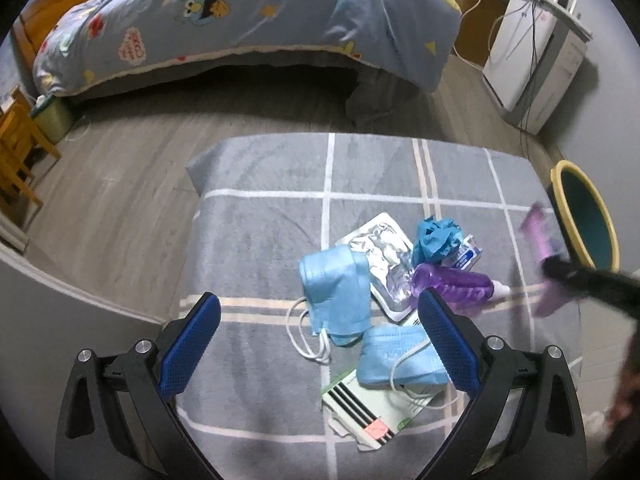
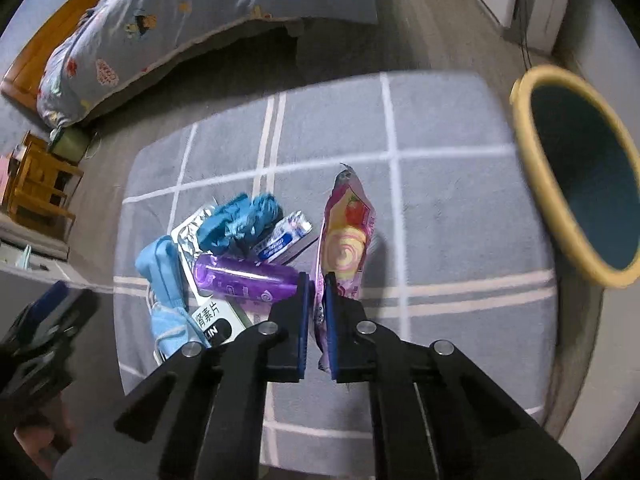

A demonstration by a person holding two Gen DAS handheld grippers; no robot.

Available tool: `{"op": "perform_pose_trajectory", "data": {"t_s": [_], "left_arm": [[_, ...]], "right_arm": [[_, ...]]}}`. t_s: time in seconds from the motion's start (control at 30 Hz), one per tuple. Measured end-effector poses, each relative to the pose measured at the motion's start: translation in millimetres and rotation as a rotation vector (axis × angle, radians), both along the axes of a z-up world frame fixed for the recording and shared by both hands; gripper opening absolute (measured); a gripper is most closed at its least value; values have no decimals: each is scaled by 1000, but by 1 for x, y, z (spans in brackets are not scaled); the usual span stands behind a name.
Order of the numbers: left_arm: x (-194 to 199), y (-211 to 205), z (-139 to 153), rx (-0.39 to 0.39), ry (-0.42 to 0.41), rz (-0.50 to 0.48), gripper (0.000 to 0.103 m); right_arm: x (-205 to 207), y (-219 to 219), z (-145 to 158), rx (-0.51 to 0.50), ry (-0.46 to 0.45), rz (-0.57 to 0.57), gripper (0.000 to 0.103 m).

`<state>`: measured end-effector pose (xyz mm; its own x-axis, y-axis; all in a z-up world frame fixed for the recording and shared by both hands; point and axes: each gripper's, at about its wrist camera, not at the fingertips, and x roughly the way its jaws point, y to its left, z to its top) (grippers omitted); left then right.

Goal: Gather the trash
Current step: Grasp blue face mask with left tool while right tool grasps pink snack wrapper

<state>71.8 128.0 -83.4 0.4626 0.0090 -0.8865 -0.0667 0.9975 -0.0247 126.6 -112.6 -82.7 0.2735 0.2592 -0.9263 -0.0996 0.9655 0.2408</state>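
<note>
Hovering over the grey checked table, the left tongs stood released, with nothing between their blue pads. Blue face masks, a foil pouch and a purple bottle lay heaped just ahead, toward one o'clock. From the right wrist, the right tongs were clenched on a pink snack wrapper, the heap at ten o'clock and the yellow-rimmed bin at two o'clock.

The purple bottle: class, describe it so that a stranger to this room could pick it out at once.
Find the grey checked rug beside the bed. In the pile of rubbish on it, the purple bottle lies on its side between the blue masks and the pink wrapper. It alone is see-through.
</note>
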Motion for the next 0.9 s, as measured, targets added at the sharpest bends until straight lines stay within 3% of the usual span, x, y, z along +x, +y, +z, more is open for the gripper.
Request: {"op": "perform_pose_trajectory", "data": {"t_s": [0.1, 0.17, 0.33, 0.5, 0.53, 0.63, 0.7, 0.77, 0.9], "left_arm": [[9, -2, -10, 21, 13, 0, 98], [16, -5, -18, 23, 17, -4, 98], [26, -16, -48, 35, 55, -63, 98], [34, -17, -68, 19, 79, -31, 95], [35, -16, -71, 15, 86, -26, 92], [39, -15, -81, -3, 120, -27, 62], [39, -14, -84, -21, 133, -32, 56], [38, -16, -83, -10, 119, -44, 35], [35, -19, -62, 36, 27, -37, 29]], "right_arm": [[6, -13, 31, -12, -48, 67, 7], [7, -23, 47, -79, -123, 91, 7], [19, -41, 38, -2, -130, 36, 7], [26, -33, 36, -84, -165, 95, 7], [28, -35, 35, -72, -156, 92, 7], [30, -39, 31, -71, -146, 93, 7], [31, -42, 30, -76, -142, 91, 7], [32, -46, 29, -61, -134, 80, 7], [30, -51, 33, -28, -125, 62, 7]]}}
